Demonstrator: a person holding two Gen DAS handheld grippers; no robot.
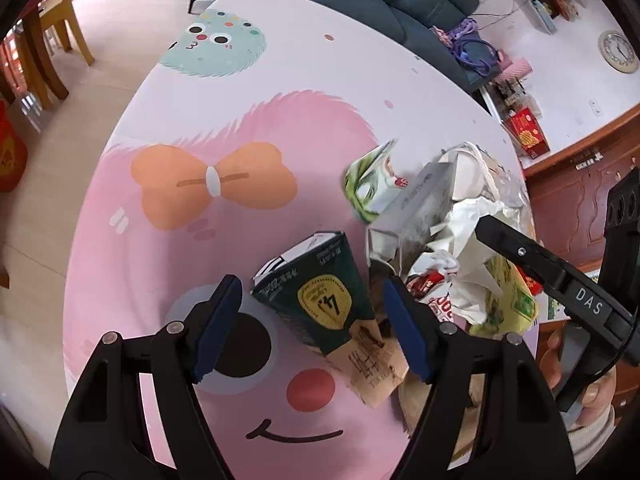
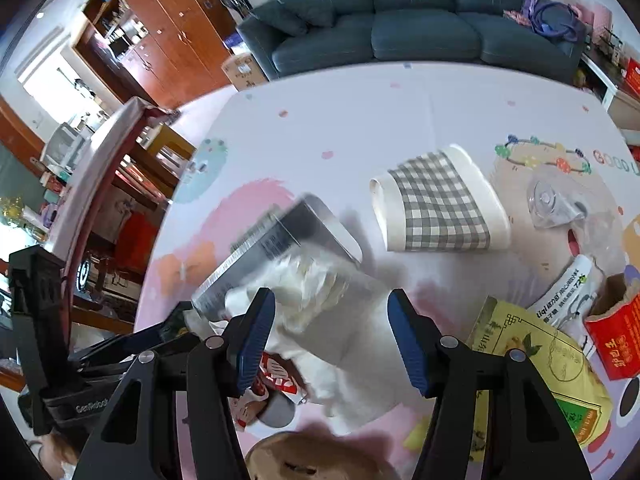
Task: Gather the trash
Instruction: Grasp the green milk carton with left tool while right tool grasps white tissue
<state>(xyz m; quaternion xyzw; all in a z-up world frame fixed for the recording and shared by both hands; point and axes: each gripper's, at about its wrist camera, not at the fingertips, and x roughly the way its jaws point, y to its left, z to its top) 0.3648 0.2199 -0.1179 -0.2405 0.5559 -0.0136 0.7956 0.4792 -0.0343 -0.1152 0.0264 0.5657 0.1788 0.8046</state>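
A dark green carton (image 1: 320,300) lies on a brown paper bag (image 1: 376,364), between the blue pads of my left gripper (image 1: 314,324); the jaws stand open around it without pressing on it. To its right is a heap of trash: a silver box (image 1: 416,204), crumpled white paper (image 1: 468,224), a yellow bag (image 1: 508,296) and a green-white wrapper (image 1: 368,184). My right gripper (image 2: 332,338) hangs open just above the white paper (image 2: 316,280), beside the silver box (image 2: 280,240) and a red-white wrapper (image 2: 276,376). A checked paper cup (image 2: 436,204) lies on its side further back.
The table wears a pink cartoon cloth (image 1: 200,260). A red carton (image 2: 616,332), a clear plastic lid (image 2: 548,200) and a white sachet (image 2: 568,292) lie at the right. A blue sofa (image 2: 400,20) stands behind the table, wooden chairs (image 1: 52,40) to its left.
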